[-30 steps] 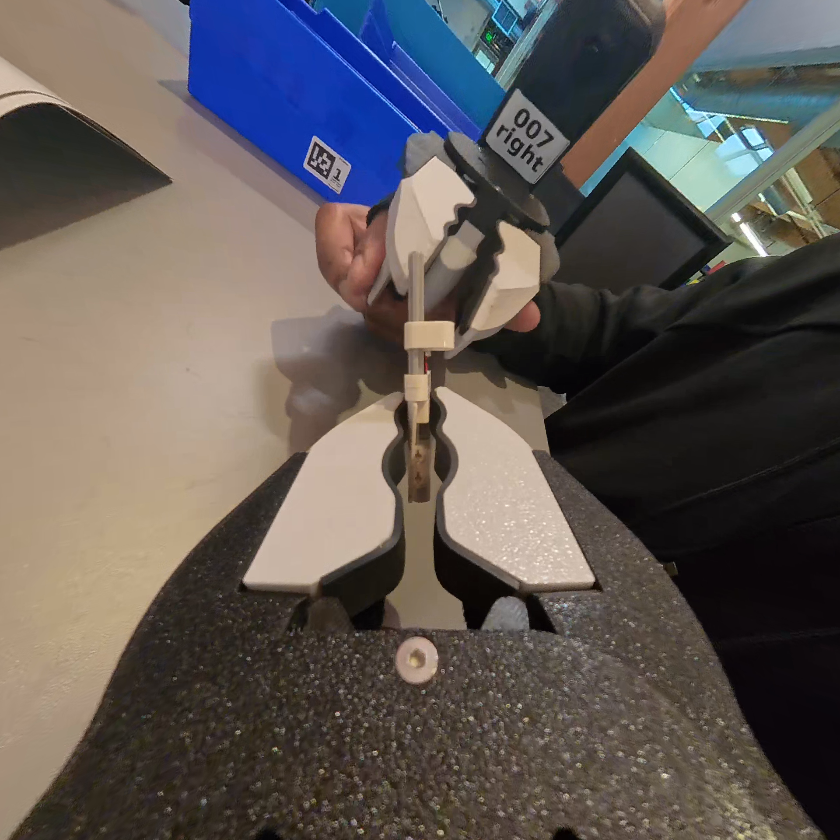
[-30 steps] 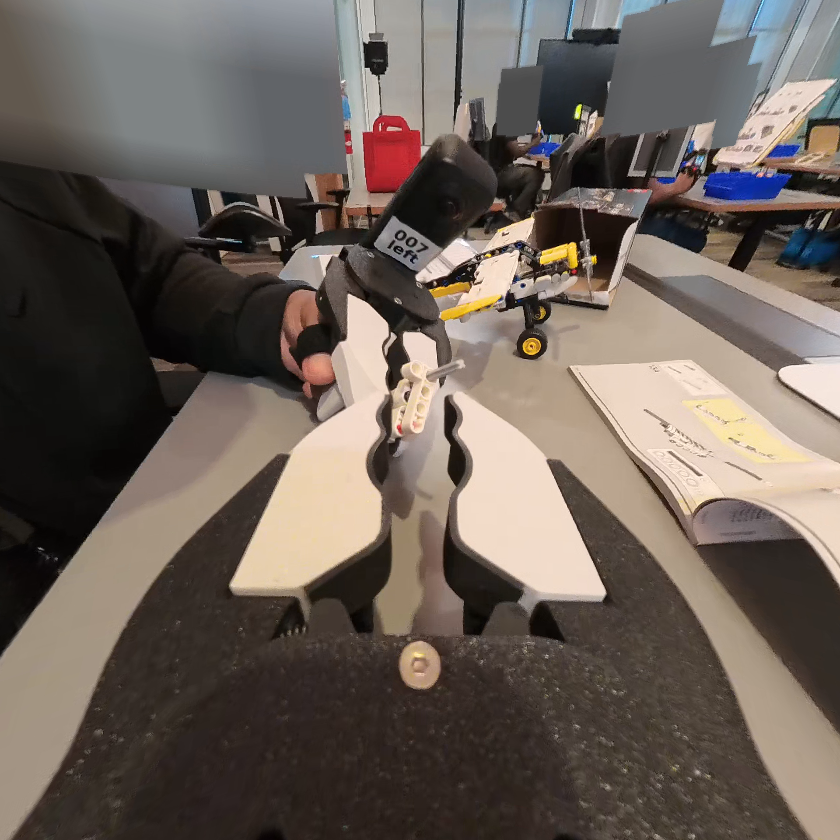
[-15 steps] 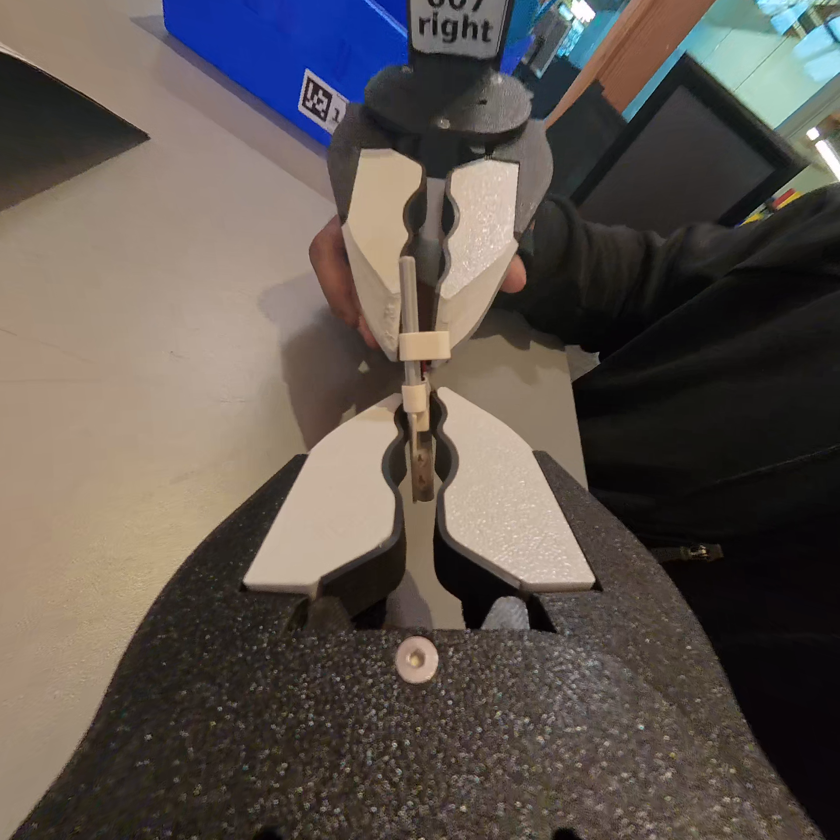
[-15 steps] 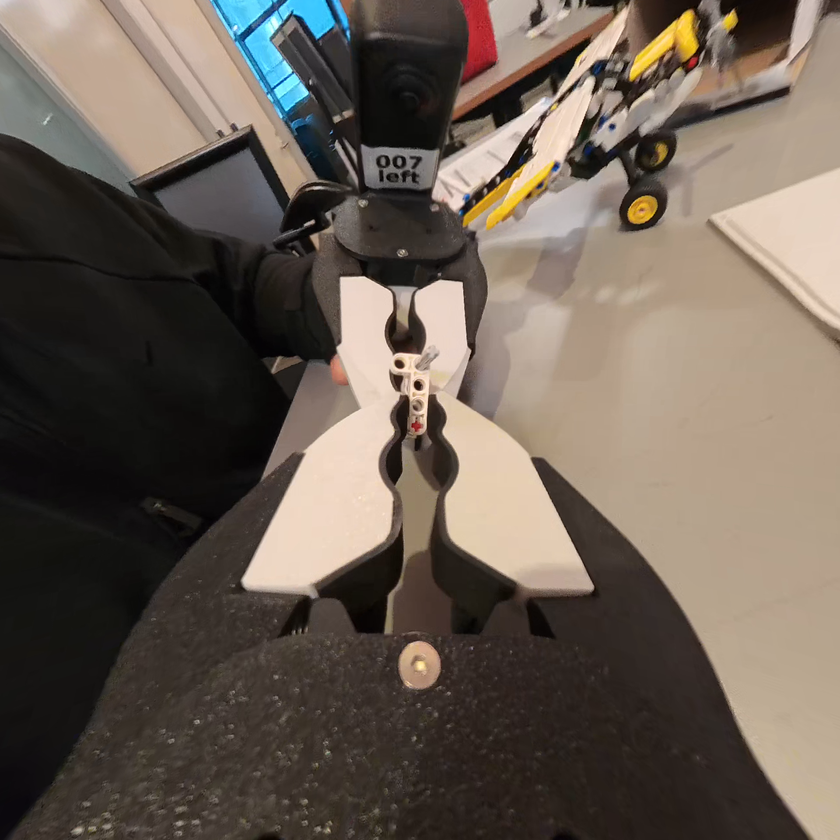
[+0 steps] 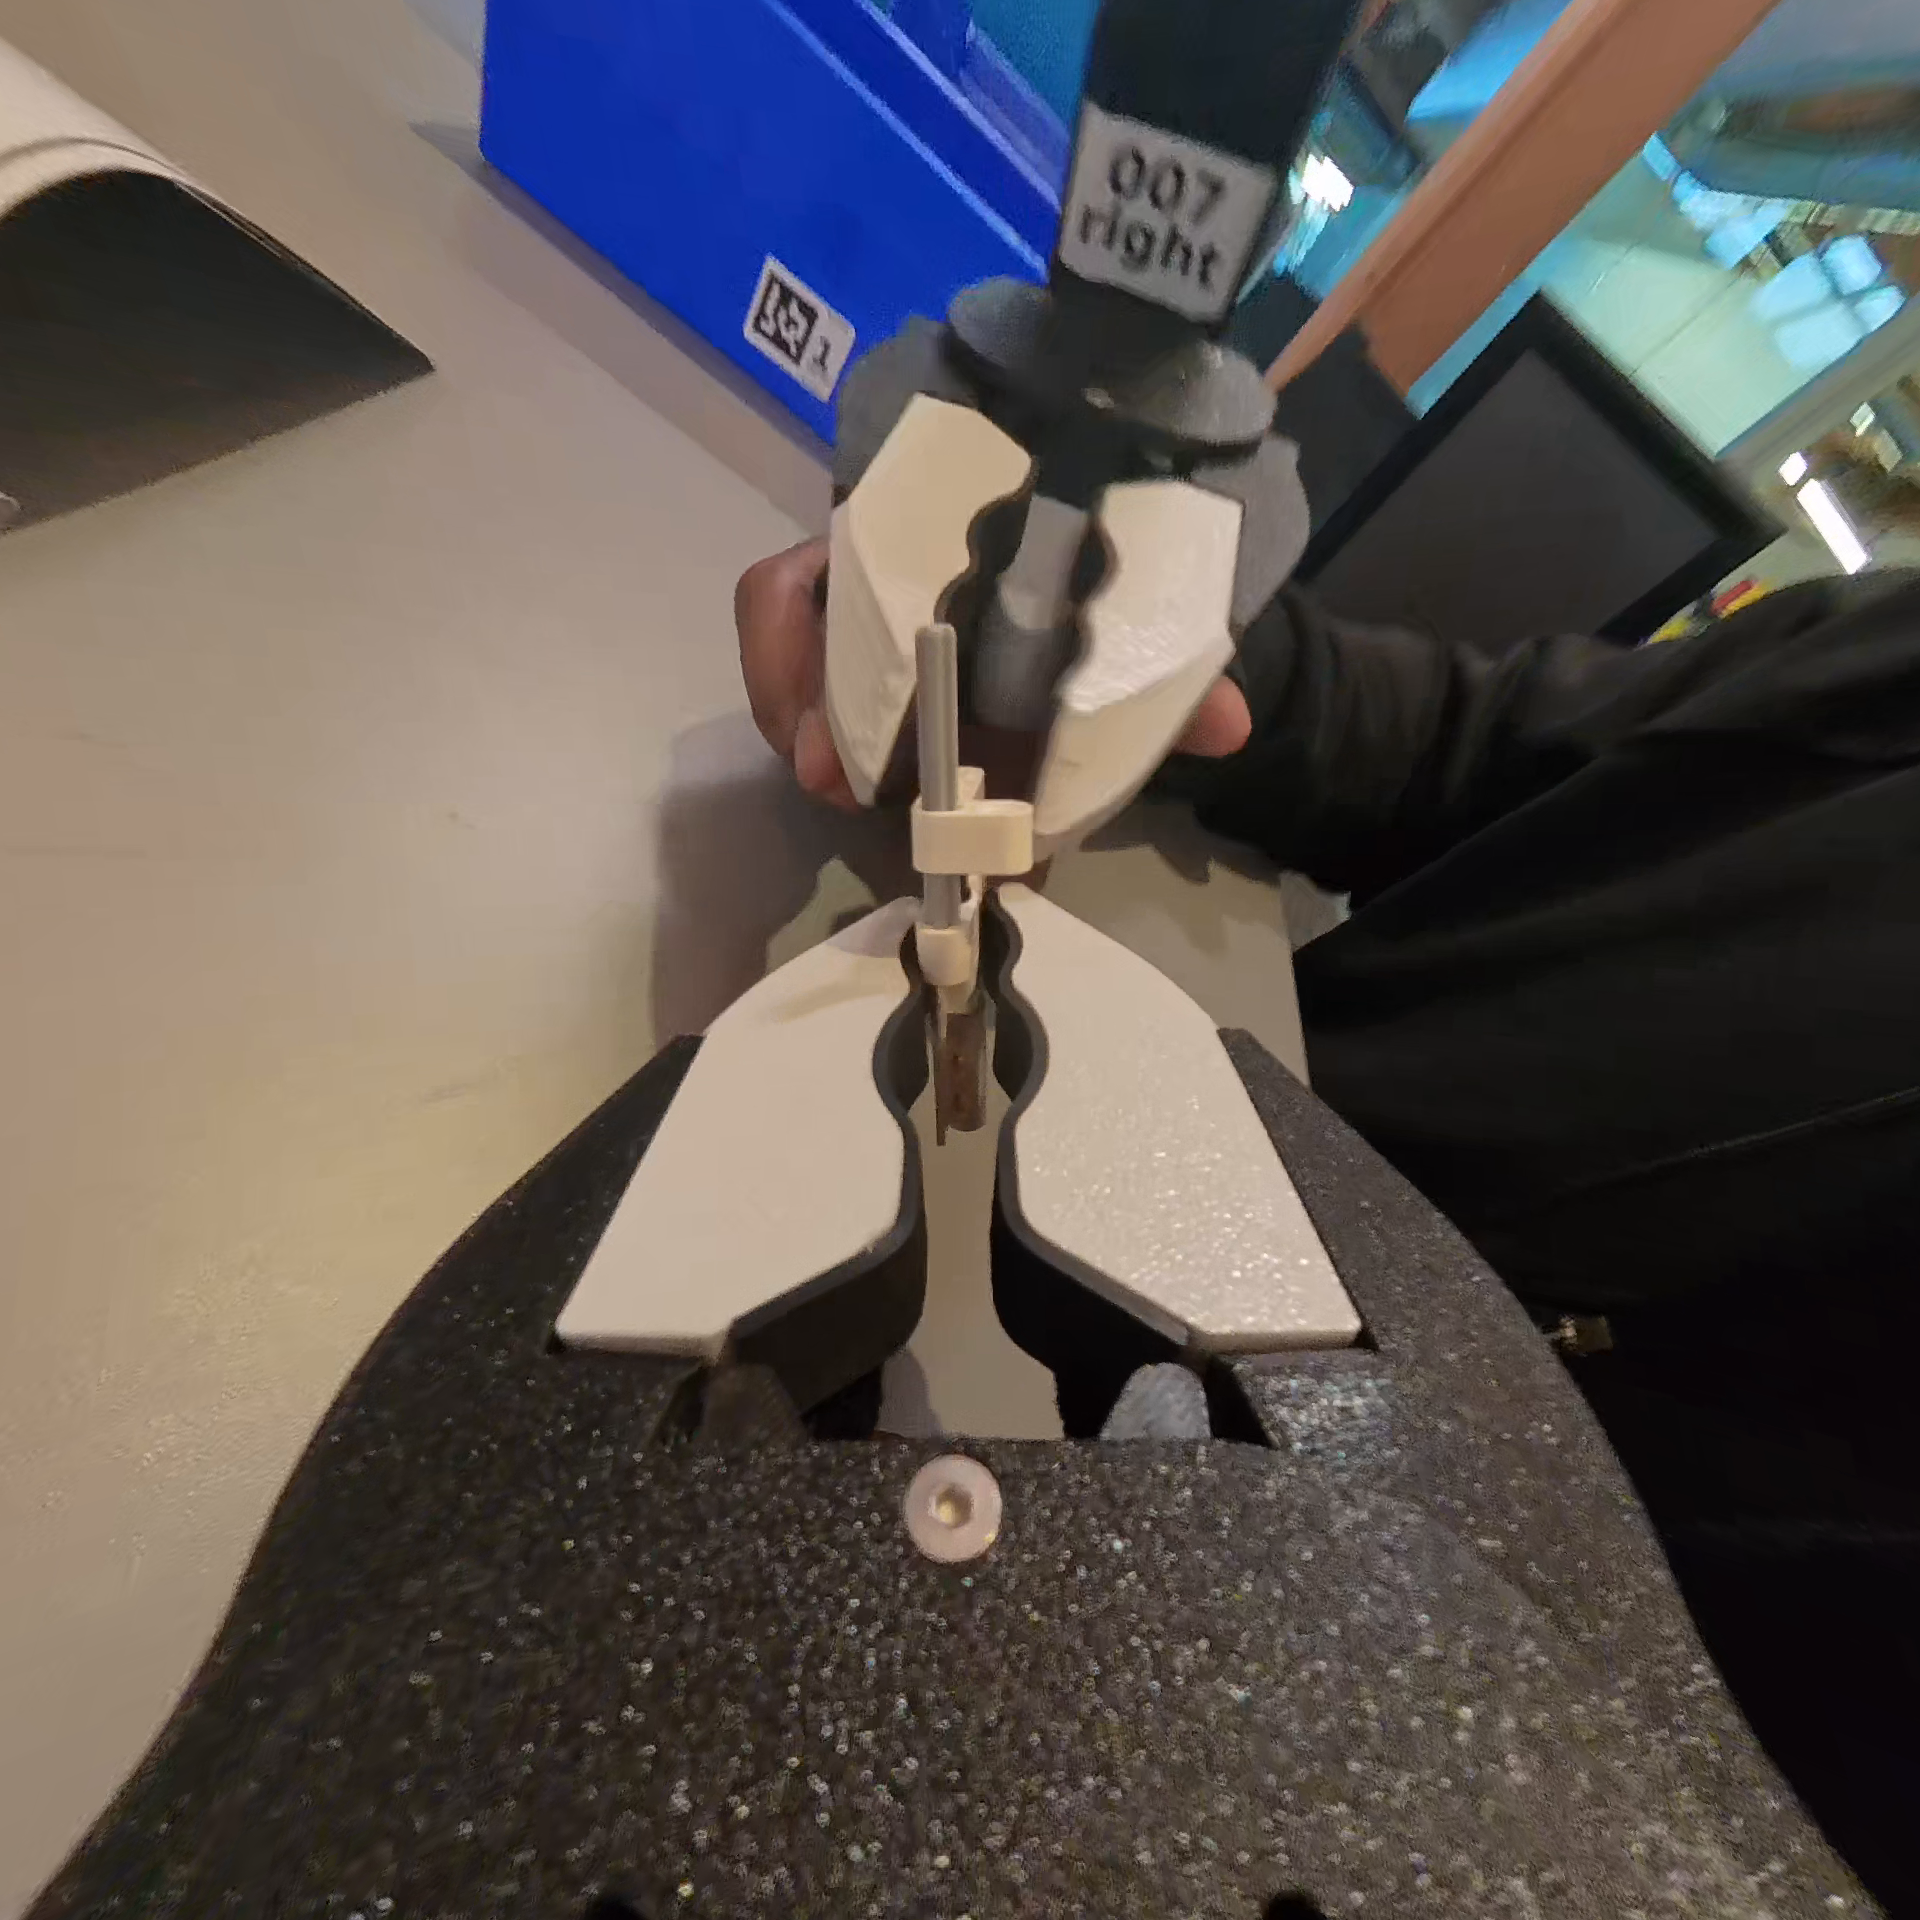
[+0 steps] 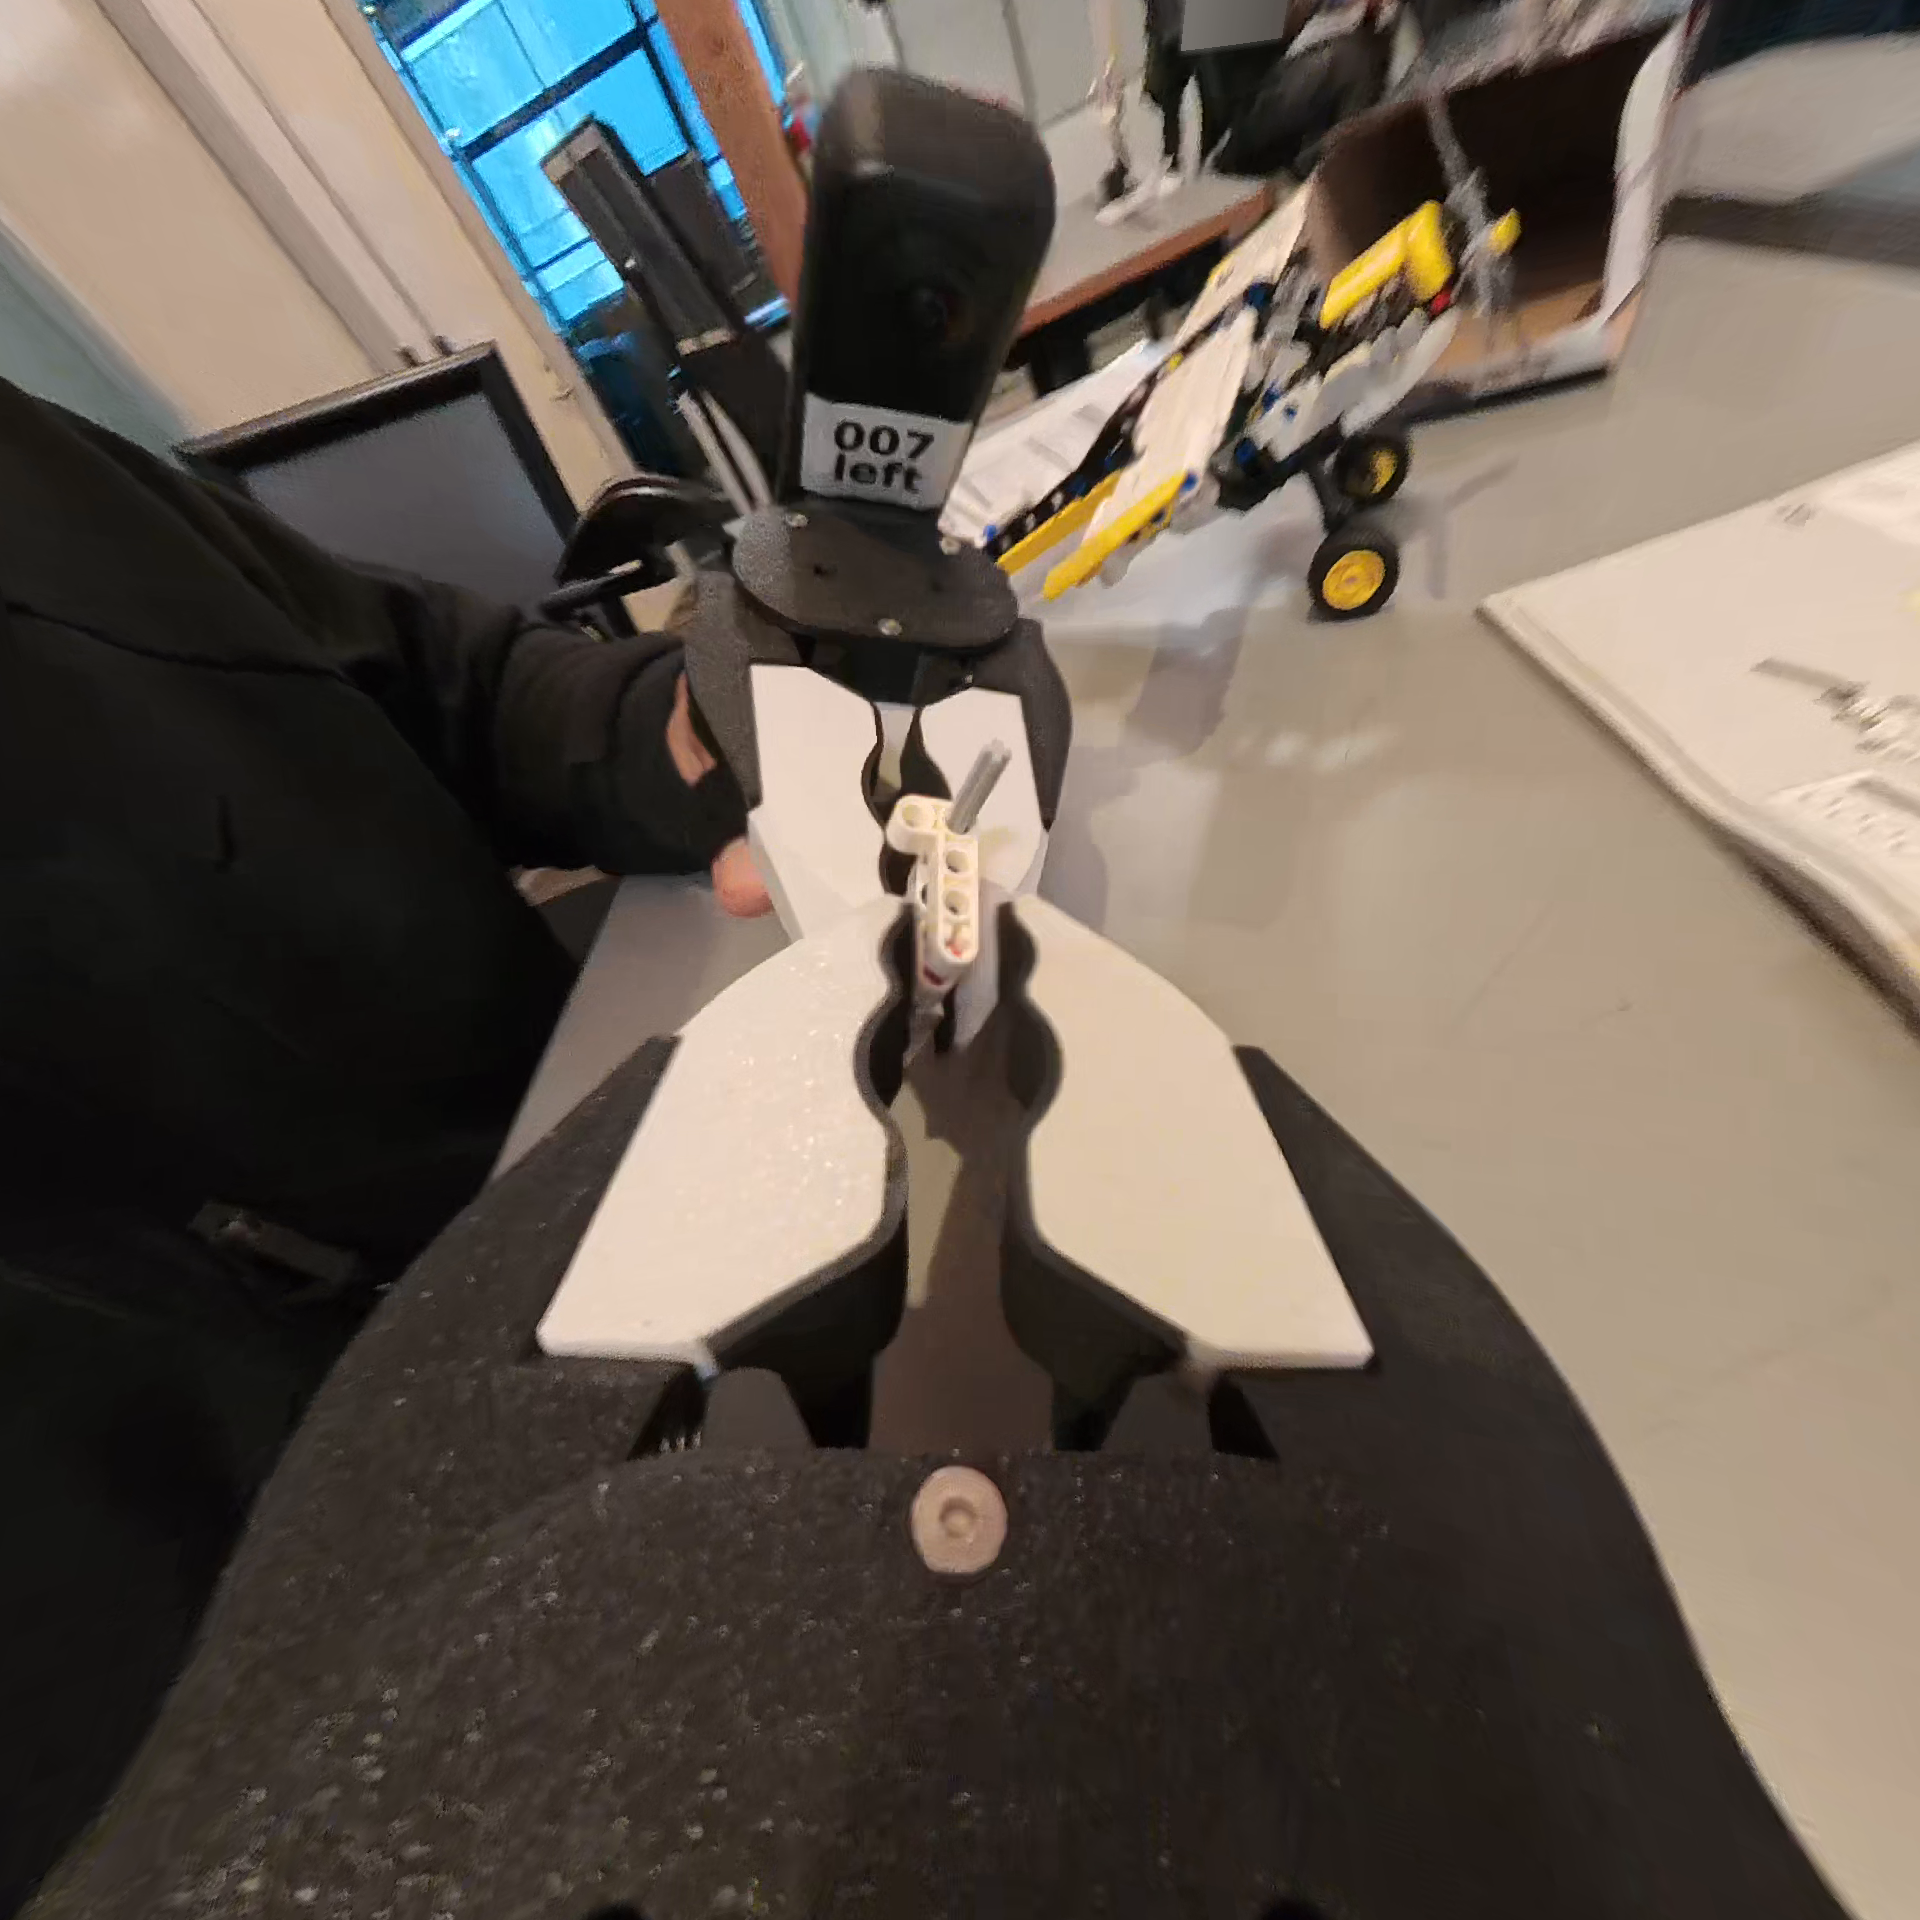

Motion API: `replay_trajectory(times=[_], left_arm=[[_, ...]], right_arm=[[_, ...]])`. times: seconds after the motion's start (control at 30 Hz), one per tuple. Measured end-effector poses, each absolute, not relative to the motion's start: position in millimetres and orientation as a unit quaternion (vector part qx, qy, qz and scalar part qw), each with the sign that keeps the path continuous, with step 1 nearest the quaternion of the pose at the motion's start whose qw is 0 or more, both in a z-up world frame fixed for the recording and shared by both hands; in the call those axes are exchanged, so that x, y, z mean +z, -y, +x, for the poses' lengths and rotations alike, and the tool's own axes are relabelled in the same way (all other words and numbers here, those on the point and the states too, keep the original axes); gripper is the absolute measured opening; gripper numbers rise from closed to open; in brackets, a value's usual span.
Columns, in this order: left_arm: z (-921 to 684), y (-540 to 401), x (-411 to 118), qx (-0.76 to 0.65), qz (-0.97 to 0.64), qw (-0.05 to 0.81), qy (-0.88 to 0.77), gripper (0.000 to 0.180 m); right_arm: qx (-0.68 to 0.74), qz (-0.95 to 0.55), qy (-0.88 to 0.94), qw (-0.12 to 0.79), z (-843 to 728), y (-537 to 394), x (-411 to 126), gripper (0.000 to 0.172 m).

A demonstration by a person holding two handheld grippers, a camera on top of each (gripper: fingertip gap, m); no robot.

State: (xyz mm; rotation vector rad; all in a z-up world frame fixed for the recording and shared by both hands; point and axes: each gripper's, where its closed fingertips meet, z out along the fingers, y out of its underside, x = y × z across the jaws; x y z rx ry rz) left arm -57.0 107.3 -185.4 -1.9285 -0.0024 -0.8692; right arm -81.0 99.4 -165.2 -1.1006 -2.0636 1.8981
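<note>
Left gripper (image 5: 951, 966): fingers (image 5: 790, 1101) clamped on a small white beam assembly (image 5: 948, 951), which stands upright out of the finger tips. A grey axle (image 5: 936, 769) runs up through the assembly and through a white cross-piece (image 5: 971, 840) above the tips. A darker piece of the assembly sits lower, between the fingers.

Right gripper (image 5: 961, 769): points back toward the left gripper, tips just beside the white cross-piece. Fingers stand apart. In the left wrist view the far tip lies against the end of the cross-piece; the other tip is clear of the axle, so nothing is pinched.

Right wrist view: the white beam assembly (image 6: 951, 883) shows its row of round holes and leans a little, with the grey axle (image 6: 982, 784) sticking out at the top. It lies in the gap of the right gripper (image 6: 951, 935), not pressed by either finger.

Hands: a bare hand (image 5: 784, 665) wraps the right gripper's handle from behind, black sleeve to its right. The hand (image 6: 727, 831) on the left gripper wears a black sleeve pulled over it.

Relative to the assembly: grey tabletop (image 5: 312, 831) below; blue bin (image 5: 748, 177) behind in the left wrist view; yellow-and-white brick vehicle (image 6: 1247, 436) and an open booklet (image 6: 1714, 707) beyond in the right wrist view.
</note>
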Motion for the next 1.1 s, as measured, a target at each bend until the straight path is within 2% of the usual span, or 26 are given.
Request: replay_trajectory(times=[0.1, 0.23, 0.4, 0.53, 0.67, 0.9, 0.97, 1.1], left_arm=[[-63.4, -106.1, -176.0, -0.398, -0.767, 0.501, 0.032, 0.008], [-65.4, -104.5, -167.4, -0.448, -0.738, 0.501, 0.056, 0.008], [-62.7, -102.1, -162.1, -0.493, -0.716, 0.490, 0.066, 0.007], [-58.4, -101.0, -161.5, -0.506, -0.713, 0.482, 0.062, 0.007], [-51.8, -100.5, -163.4, -0.506, -0.720, 0.473, 0.051, 0.007], [-46.2, -100.2, -166.3, -0.476, -0.740, 0.475, 0.020, 0.009], [-46.1, -99.3, -168.0, -0.438, -0.758, 0.483, -0.008, 0.015], [-61.5, -95.1, -166.0, -0.308, -0.786, 0.530, -0.081, 0.043]], right_arm=[[0.613, -0.315, 0.701, 0.183, -82.9, -105.7, -157.5, 0.033], [0.535, -0.194, 0.734, 0.370, -79.5, -101.6, -153.7, 0.045], [0.430, -0.096, 0.765, 0.470, -80.1, -84.8, -166.0, 0.074], [0.412, -0.081, 0.773, 0.476, -81.4, -76.5, -171.8, 0.083], [0.427, -0.097, 0.767, 0.468, -83.4, -75.6, -169.1, 0.071], [0.438, -0.102, 0.775, 0.444, -78.2, -75.3, -172.4, 0.070], [0.457, -0.113, 0.771, 0.428, -76.5, -76.2, -171.1, 0.070], [0.510, -0.147, 0.746, 0.401, -75.4, -87.3, -159.2, 0.071]])
